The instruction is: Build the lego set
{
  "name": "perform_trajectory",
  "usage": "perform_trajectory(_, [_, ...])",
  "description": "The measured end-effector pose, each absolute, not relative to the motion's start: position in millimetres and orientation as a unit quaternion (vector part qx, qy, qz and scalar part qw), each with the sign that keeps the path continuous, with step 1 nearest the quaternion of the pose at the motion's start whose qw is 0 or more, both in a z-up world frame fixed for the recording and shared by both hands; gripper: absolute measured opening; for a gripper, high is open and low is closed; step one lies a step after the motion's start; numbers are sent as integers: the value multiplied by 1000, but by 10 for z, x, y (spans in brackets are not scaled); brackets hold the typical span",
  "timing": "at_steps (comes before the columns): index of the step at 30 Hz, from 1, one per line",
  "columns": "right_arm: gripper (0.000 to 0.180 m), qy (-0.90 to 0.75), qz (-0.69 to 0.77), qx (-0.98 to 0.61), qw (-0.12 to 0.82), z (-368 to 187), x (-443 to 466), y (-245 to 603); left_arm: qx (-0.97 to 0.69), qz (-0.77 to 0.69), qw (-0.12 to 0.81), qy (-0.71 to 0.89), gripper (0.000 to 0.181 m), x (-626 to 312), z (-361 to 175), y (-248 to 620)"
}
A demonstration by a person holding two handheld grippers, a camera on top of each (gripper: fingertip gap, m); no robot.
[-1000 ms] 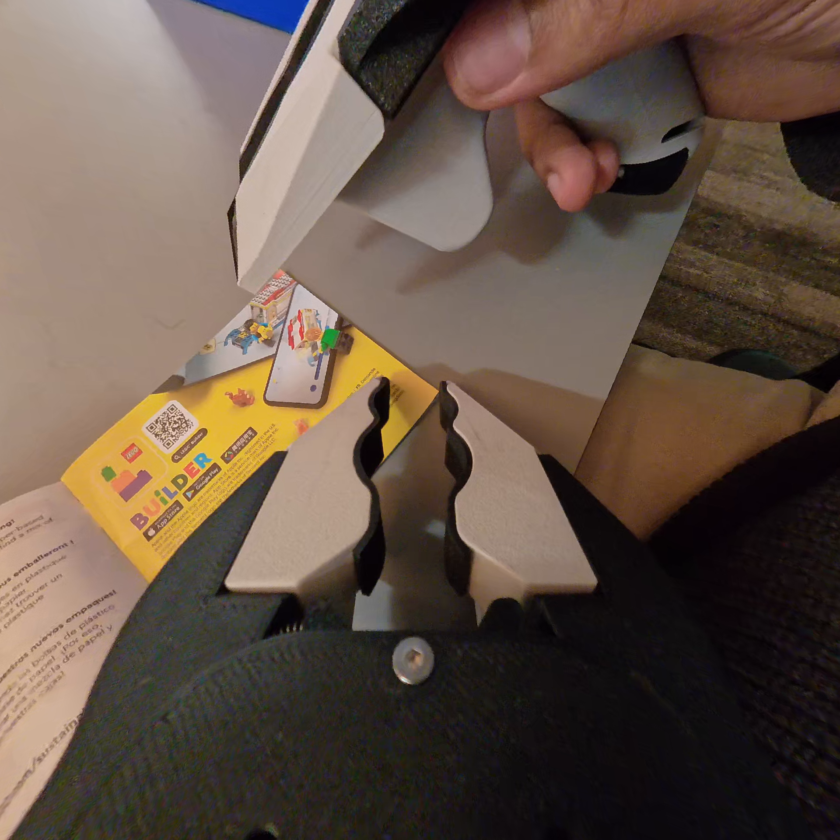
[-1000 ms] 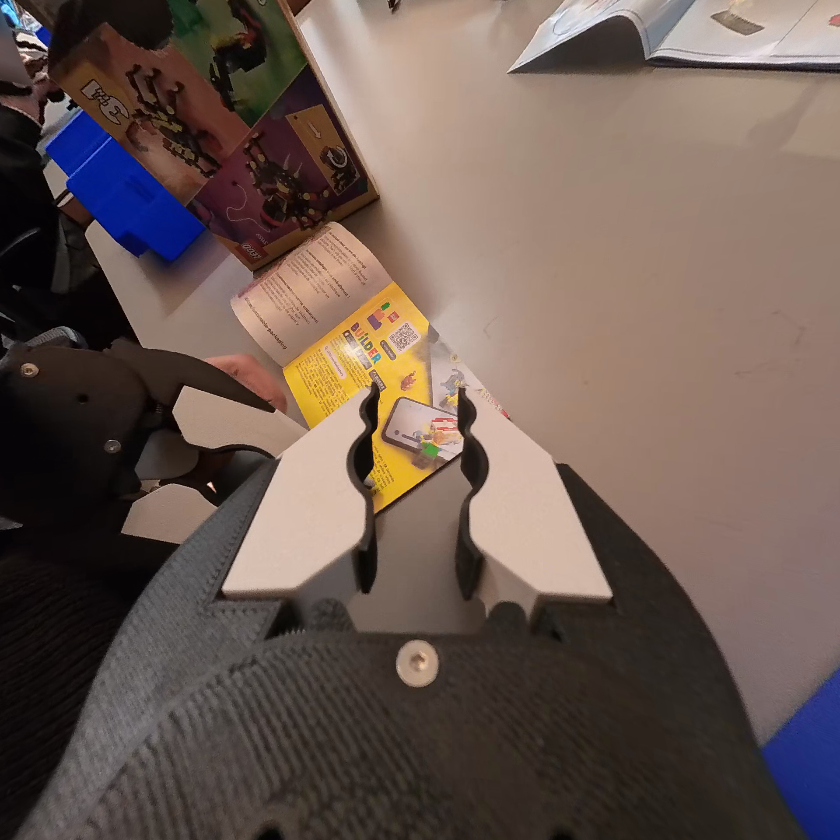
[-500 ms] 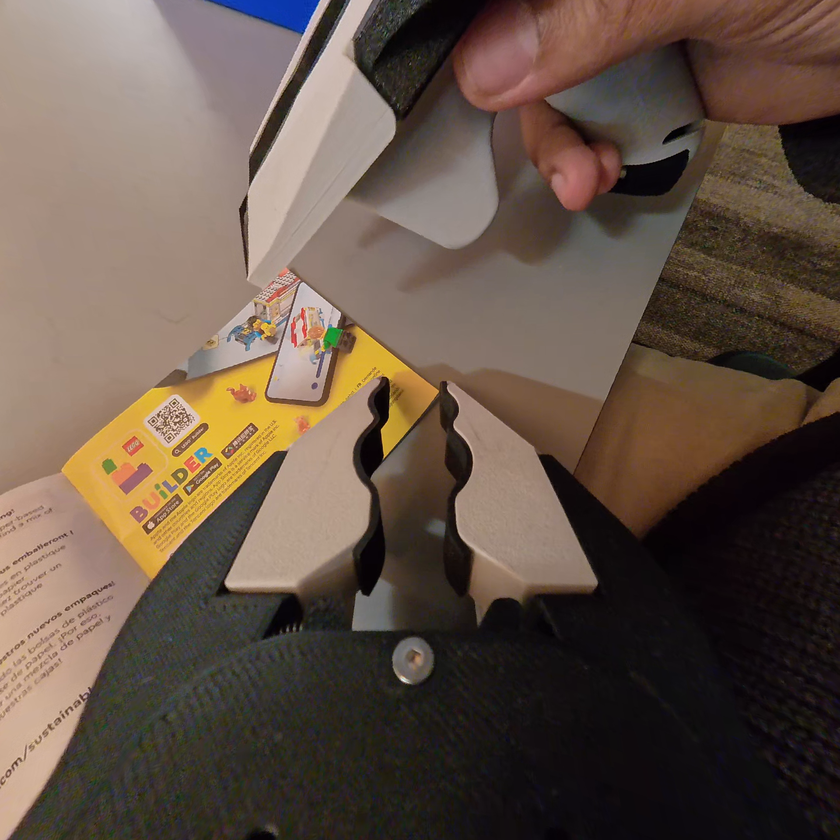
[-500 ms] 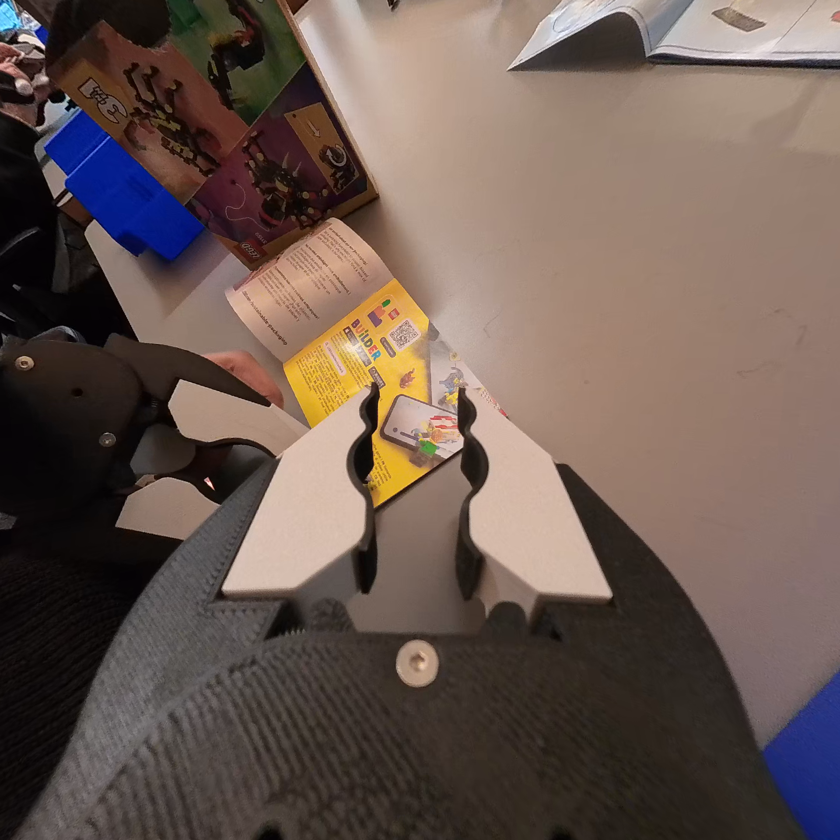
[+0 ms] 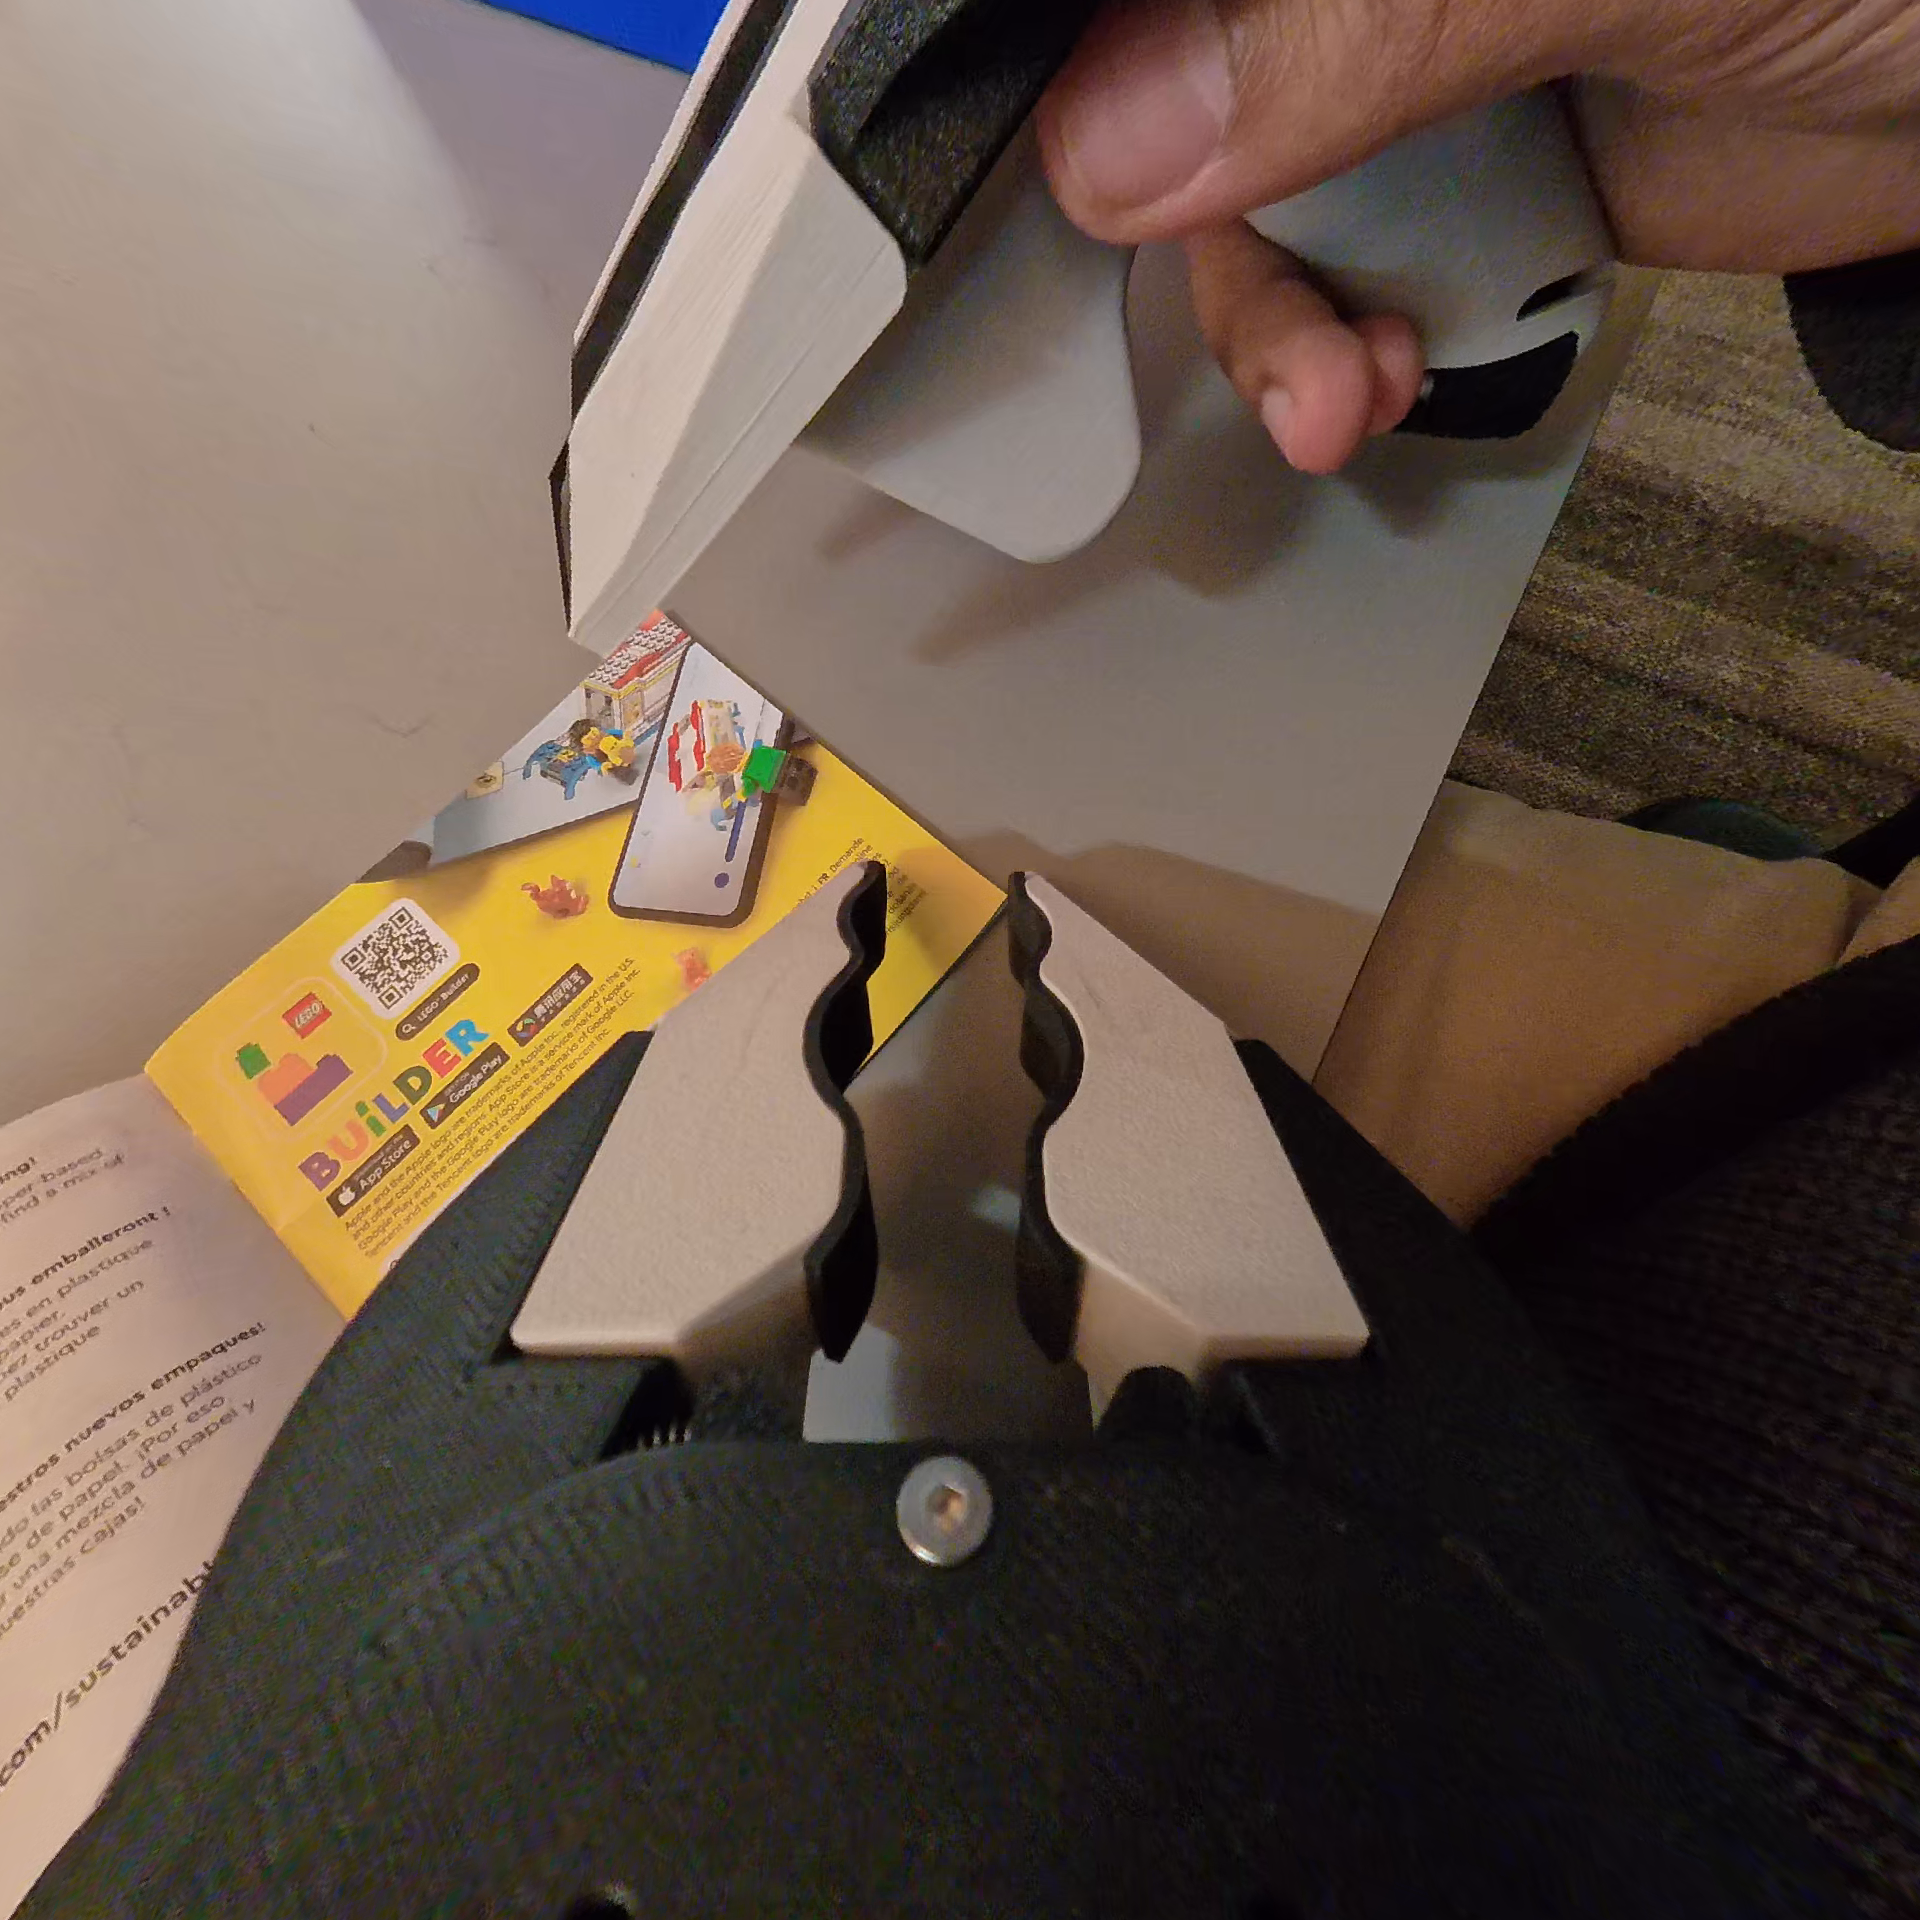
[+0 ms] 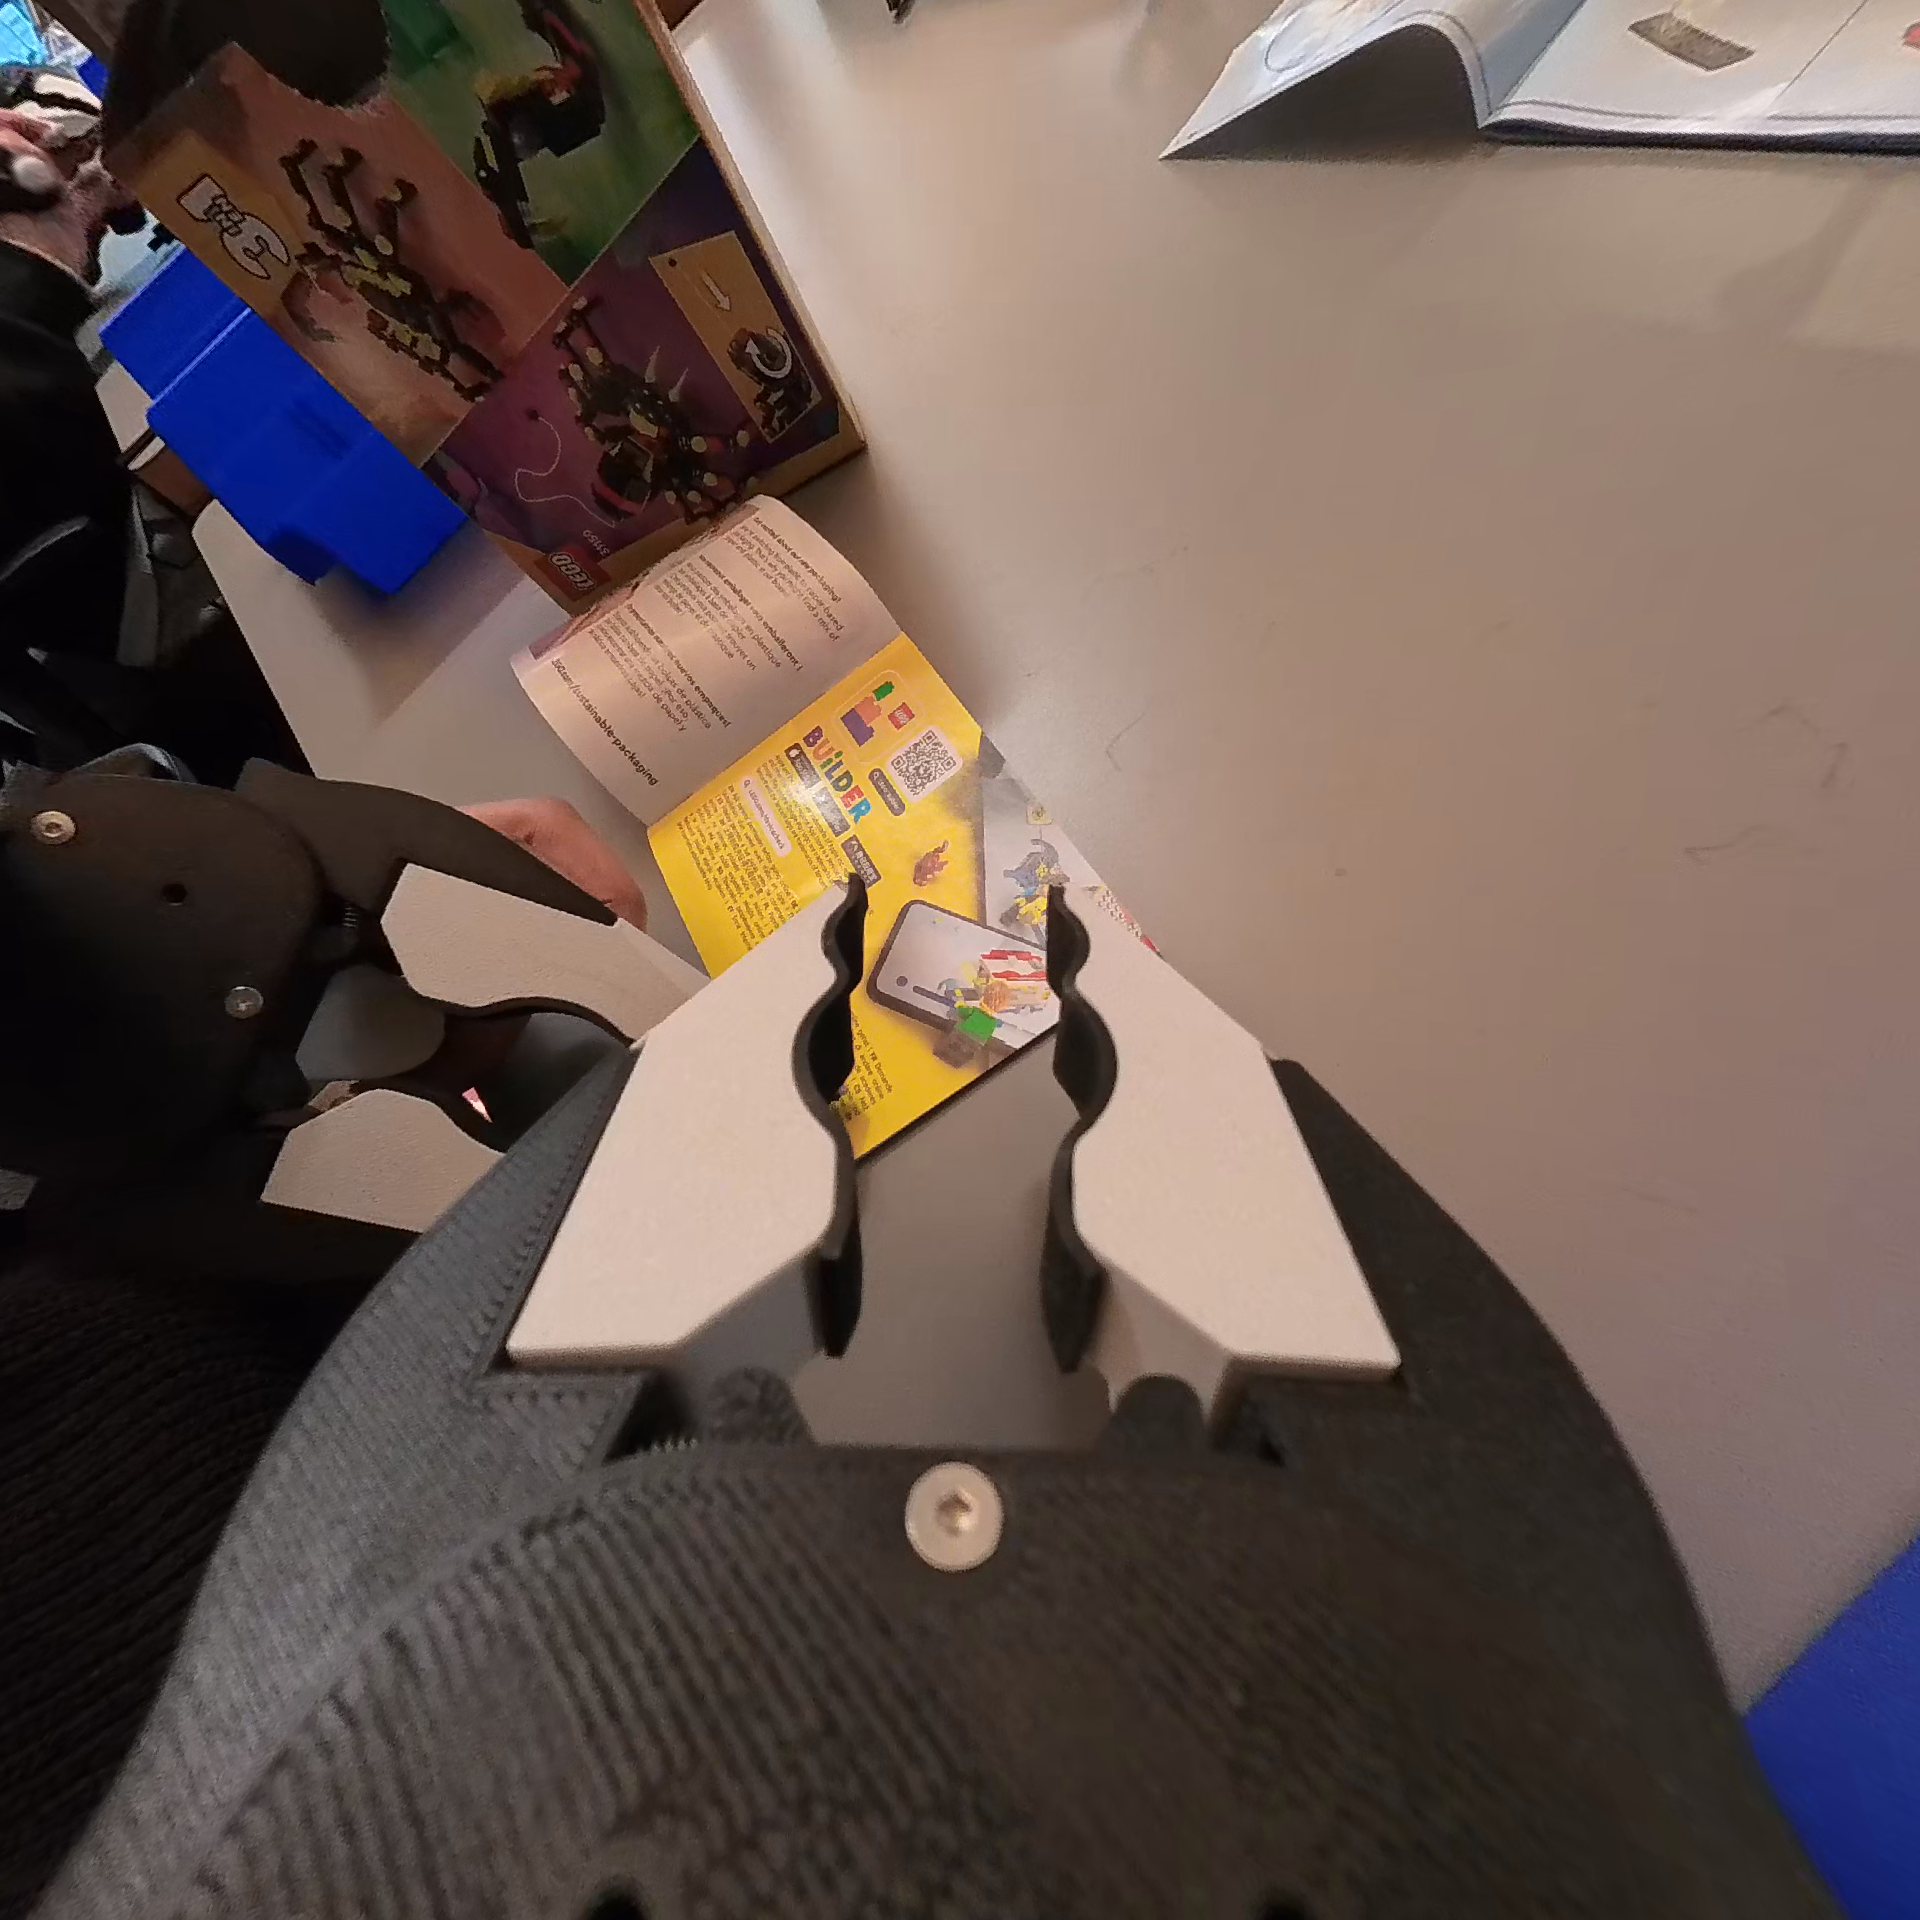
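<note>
An open instruction booklet (image 5: 468,997) with a yellow page lies on the grey table (image 5: 260,416) near its front edge. It also shows in the right wrist view (image 6: 831,800). My left gripper (image 5: 945,894) is open and empty, its tips over the booklet's right corner. My right gripper (image 6: 951,904) is open and empty, hovering above the same yellow page. In the left wrist view the right gripper (image 5: 582,582) hangs above the booklet, held by a hand (image 5: 1351,156). The left gripper (image 6: 540,1049) shows at the left of the right wrist view. No loose bricks are in view.
A lego box (image 6: 499,260) stands upright behind the booklet, with a blue bin (image 6: 291,447) to its left. A second open booklet (image 6: 1558,73) lies at the far right. Something blue (image 6: 1849,1766) sits at the near right edge. The table edge runs close to my left gripper. My right fingertips sit around 8 cm from my left ones.
Both grippers have drifted only slightly over the booklet. Their jaws have stayed open.
</note>
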State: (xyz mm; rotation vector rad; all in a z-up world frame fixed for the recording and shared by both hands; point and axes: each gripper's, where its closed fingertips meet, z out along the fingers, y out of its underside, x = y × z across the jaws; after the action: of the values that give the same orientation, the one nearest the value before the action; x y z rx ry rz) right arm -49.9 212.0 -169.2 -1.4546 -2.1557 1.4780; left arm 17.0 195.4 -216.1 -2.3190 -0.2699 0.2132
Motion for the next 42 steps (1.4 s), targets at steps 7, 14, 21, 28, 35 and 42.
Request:
perform_trajectory(7, [34, -719, 492, -485, 75, -1692, -498, 2119, -911, 84, 389, -105, 22, 173, -2153, 1954])
perform_trajectory(14, [34, -719, 493, -485, 75, -1692, -497, 2118, -910, 86, 390, -108, 20, 153, -2142, 1946])
perform_trajectory(21, [34, -719, 493, -485, 75, -1692, -498, 2118, -908, 91, 394, -111, 3, 120, -2109, 1935])
perform_trajectory(28, [34, -719, 493, -484, 76, -1691, -498, 2118, -913, 90, 385, -101, 6, 162, -2158, 1942])
perform_trajectory(35, [34, -719, 493, -484, 76, -1689, -497, 2117, -915, 93, 382, -95, 6, 171, -2168, 1948])
perform_trajectory(42, [34, -719, 493, -484, 76, -1689, -497, 2117, -917, 93, 379, -84, 1, 198, -2175, 1954])
